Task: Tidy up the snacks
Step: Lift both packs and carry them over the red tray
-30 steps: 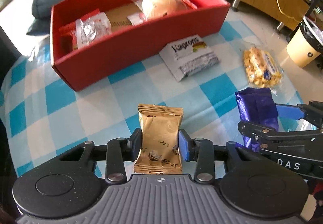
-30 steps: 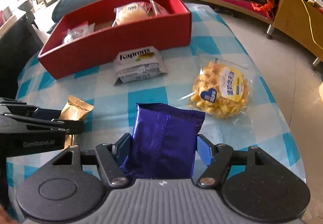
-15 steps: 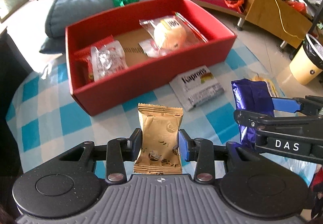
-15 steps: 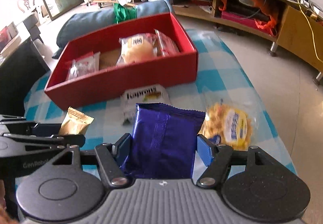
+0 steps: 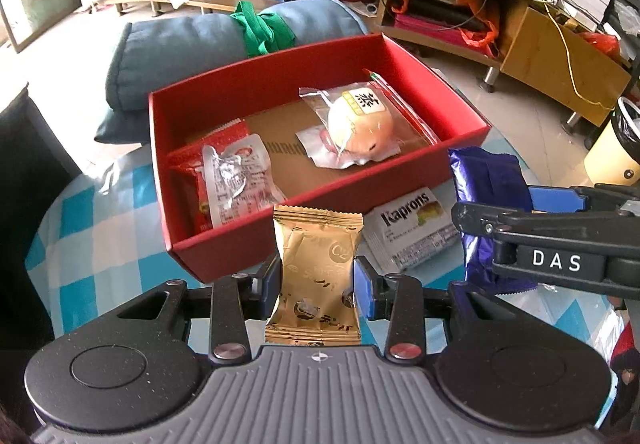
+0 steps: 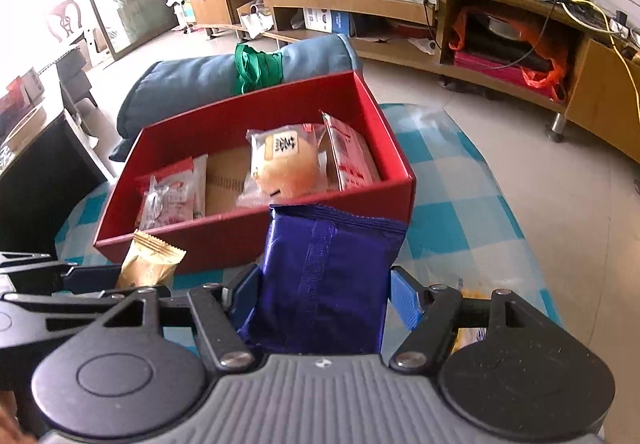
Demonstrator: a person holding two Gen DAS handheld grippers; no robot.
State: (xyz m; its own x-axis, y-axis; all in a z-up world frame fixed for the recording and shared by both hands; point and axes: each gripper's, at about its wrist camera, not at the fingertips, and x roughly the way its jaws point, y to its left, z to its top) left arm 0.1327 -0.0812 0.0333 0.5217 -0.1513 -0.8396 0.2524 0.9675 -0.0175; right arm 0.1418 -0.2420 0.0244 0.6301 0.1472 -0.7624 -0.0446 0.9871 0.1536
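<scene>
Two packets point(image 5: 316, 268) point(image 6: 326, 276) between clamped tongs point(image 5: 316, 280) point(image 6: 324, 296)

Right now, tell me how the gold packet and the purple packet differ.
The gold packet is small and narrow; the purple packet is clearly wider and bulkier. The gold packet is gripped by the left tongs, the purple packet by the right tongs. The gold packet carries printed markings; the purple packet's visible face looks plain, with a centre seam. Both are held upright, off the table, near the red box.
</scene>
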